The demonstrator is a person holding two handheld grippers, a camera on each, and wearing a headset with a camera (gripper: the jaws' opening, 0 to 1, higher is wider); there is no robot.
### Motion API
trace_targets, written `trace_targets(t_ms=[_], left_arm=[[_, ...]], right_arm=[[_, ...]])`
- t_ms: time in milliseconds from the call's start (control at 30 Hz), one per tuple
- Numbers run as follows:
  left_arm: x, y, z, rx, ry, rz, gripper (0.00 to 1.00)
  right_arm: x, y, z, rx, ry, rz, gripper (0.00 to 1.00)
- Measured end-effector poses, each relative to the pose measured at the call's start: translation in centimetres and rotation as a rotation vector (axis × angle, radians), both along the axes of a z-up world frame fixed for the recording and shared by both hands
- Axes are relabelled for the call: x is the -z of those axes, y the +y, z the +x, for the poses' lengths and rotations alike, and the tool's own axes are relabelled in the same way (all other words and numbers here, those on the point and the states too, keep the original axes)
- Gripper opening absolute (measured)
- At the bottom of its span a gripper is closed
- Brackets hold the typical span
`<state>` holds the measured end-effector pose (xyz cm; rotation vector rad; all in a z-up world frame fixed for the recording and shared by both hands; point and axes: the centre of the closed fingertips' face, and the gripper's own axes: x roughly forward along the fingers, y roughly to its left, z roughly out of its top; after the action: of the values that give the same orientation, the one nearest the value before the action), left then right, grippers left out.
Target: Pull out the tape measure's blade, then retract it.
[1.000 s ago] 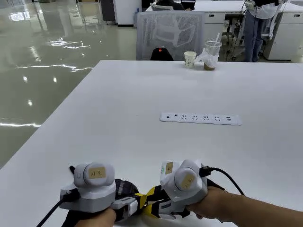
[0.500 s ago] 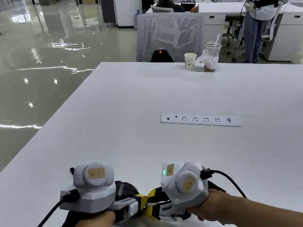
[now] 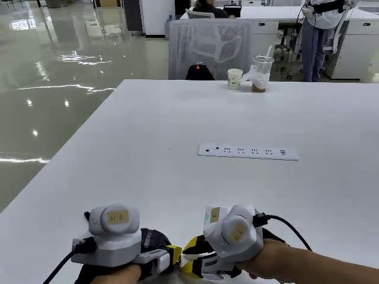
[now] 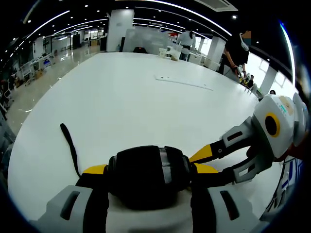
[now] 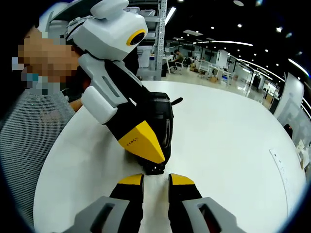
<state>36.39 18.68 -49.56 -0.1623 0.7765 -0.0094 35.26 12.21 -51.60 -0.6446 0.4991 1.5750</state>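
Note:
A black tape measure (image 3: 155, 239) sits at the near edge of the white table (image 3: 177, 148). My left gripper (image 3: 170, 255) is shut on its body. In the left gripper view the case (image 4: 148, 172) fills the space between my yellow-tipped jaws, and its black wrist strap (image 4: 70, 145) lies on the table. My right gripper (image 3: 190, 261) points at the case from the right. In the right gripper view the case (image 5: 159, 119) lies straight ahead, with the blade's small end hook (image 5: 155, 170) at the mouth of my right gripper (image 5: 156, 187). A narrow gap shows between those jaws.
A white power strip (image 3: 247, 151) lies mid-table. A paper cup (image 3: 235, 77) and a plastic cup with a straw (image 3: 262, 65) stand at the far edge, with a mesh chair (image 3: 207, 44) behind them. A person (image 3: 320, 29) stands at the back right. The table's left edge drops to a glossy floor.
Both grippers with the tape measure have sunk slightly lower in the head view. The right gripper has shifted a little right and nearer. No blade length shows between the case and the right gripper.

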Motion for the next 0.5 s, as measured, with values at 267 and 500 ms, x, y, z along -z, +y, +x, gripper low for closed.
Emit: trace_targets(t_ms=[267, 500], left_arm=[[0.1, -0.1, -0.4, 0.018, 0.008, 0.014, 0.64], [-0.3, -0.3, -0.7, 0.031, 0.003, 0.017, 0.66]], right_arm=[[-0.6, -1.7, 0.0, 0.026, -0.01, -0.001, 0.2], [-1.0, -3.2, 0.1, 0.062, -0.013, 0.003, 0.22]])
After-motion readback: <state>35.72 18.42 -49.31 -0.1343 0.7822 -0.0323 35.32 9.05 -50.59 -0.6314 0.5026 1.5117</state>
